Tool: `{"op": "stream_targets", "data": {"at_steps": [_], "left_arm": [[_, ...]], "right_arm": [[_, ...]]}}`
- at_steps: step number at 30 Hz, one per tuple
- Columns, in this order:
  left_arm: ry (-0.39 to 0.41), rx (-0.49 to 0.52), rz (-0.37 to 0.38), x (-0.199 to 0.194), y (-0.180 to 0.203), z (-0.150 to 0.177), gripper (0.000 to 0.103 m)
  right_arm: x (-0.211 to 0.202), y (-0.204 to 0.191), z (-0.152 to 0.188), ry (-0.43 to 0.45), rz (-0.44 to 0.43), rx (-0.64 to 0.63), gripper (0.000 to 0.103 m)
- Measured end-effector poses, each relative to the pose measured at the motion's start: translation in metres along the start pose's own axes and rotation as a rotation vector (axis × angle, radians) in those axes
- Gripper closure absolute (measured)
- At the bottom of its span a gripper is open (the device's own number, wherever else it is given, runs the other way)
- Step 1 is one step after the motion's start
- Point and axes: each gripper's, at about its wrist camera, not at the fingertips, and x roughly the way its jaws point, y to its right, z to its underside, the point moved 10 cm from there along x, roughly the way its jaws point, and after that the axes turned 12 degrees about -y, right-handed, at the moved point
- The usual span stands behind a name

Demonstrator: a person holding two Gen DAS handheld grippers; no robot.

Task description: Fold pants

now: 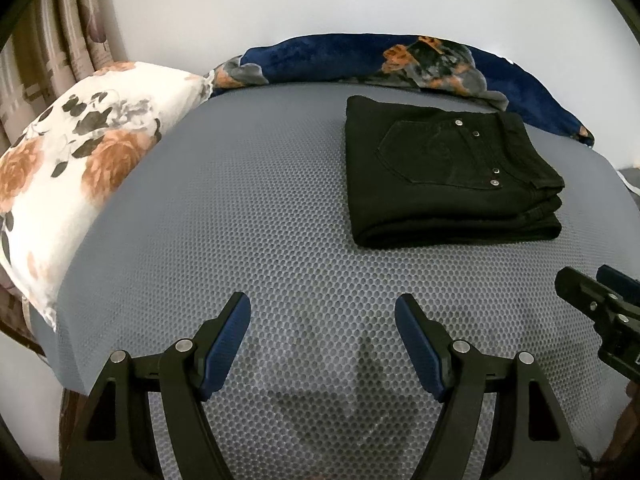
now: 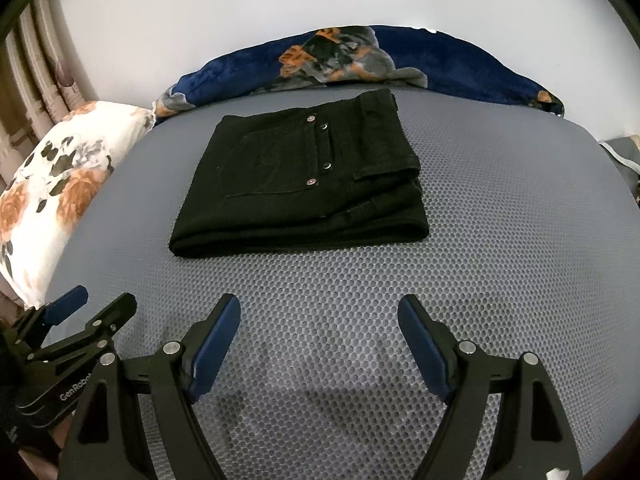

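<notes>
Two grippers hover over the grey mattress (image 1: 240, 208), the left gripper (image 1: 322, 316) and right gripper (image 2: 319, 316) each with jaws spread and empty. Folded black pants (image 2: 296, 184) lie ahead of them, near a blue blanket (image 2: 460, 64) and floral pillow (image 1: 80, 152).

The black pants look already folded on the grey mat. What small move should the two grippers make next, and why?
Probably just draw both grippers back, touching nothing. The black pants lie as a neat, squared stack on the grey mat, pocket side up. The left gripper and right gripper are open, empty and short of the stack, so no fold seems left.
</notes>
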Motion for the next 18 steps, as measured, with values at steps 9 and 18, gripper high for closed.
{"op": "stream_targets", "data": {"at_steps": [9,18], "left_arm": [[-0.007,0.004,0.016,0.0008,0.0028,0.0000,0.028],[0.000,0.015,0.047,-0.0028,0.0097,0.0000,0.028]], "right_arm": [[0.0023,-0.0005,0.0002,-0.009,-0.005,0.002,0.024],[0.0030,-0.0006,-0.0002,-0.007,-0.006,0.002,0.024]]}}
